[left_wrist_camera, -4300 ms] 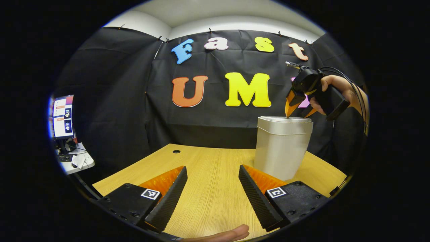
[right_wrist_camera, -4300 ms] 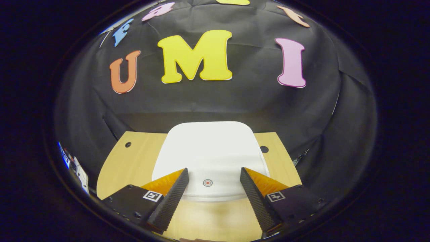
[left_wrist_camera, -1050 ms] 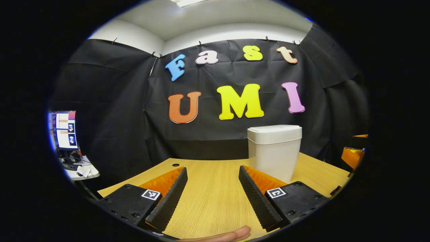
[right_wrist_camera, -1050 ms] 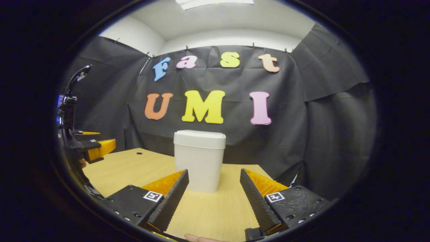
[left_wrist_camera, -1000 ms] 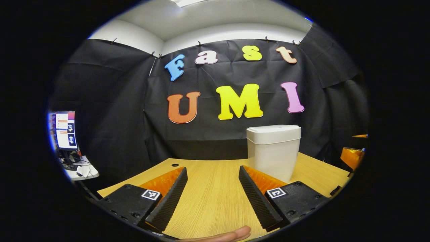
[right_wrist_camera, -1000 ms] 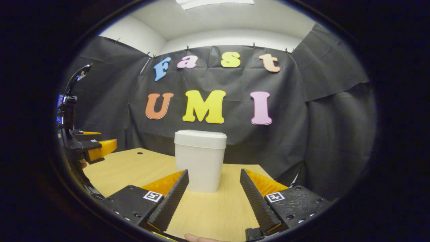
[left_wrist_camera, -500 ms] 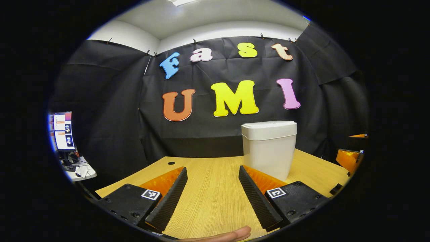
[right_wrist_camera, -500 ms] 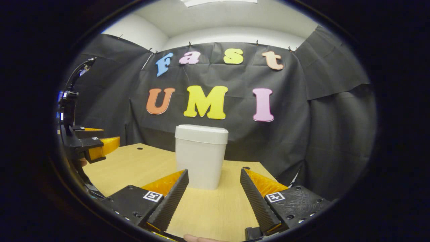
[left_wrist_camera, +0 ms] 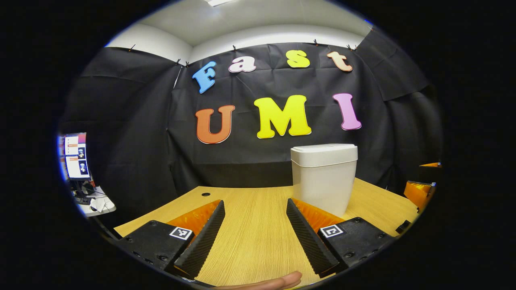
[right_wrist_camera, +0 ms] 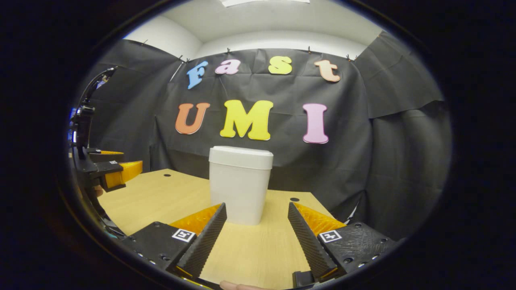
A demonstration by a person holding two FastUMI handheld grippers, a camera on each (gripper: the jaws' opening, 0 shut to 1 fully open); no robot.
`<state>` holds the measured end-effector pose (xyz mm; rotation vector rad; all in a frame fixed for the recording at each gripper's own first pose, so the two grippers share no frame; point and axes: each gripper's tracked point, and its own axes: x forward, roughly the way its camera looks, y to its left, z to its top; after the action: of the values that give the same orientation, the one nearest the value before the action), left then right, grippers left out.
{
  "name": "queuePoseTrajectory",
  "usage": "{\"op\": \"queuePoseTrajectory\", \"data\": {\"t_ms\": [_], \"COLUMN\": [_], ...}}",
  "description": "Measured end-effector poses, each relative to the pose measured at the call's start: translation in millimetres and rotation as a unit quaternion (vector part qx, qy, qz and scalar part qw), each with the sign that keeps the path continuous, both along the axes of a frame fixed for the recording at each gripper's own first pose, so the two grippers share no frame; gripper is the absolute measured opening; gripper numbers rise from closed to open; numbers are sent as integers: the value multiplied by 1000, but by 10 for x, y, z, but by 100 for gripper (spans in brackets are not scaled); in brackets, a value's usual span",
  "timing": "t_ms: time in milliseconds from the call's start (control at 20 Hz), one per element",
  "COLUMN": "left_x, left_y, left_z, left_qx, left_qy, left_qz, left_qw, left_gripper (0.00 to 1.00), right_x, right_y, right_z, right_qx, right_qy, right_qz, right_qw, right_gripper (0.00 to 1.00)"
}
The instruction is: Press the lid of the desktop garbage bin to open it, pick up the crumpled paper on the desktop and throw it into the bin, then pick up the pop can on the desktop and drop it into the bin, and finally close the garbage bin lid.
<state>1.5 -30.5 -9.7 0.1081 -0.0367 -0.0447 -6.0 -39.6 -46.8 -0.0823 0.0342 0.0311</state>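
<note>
bin point(right_wrist_camera: 240, 189) upright on desk point(right_wrist_camera: 161, 197), lid point(right_wrist_camera: 241, 157) closed

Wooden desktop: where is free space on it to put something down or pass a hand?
The light wooden desktop is bare left of the white plastic lidded bin, up to the round cable hole. In the right gripper view, bare wood separates the bin from the left gripper.

The closed garbage bin point(right_wrist_camera: 240, 189) stands as sole obstacle on the wooden desktop point(right_wrist_camera: 161, 197).
</note>
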Motion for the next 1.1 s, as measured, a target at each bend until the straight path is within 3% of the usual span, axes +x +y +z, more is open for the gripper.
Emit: {"op": "queuePoseTrajectory", "data": {"t_ms": [1100], "left_x": [13], "left_y": [-71], "left_z": [-41], "left_qx": [3], "left_qy": [8], "left_qz": [-4], "left_qw": [1000], "left_gripper": [99], "right_x": [41], "right_y": [-11], "right_z": [7], "right_qx": [10], "right_qy": [6], "right_qz": [2], "right_qw": [1000], "right_gripper": [98]}}
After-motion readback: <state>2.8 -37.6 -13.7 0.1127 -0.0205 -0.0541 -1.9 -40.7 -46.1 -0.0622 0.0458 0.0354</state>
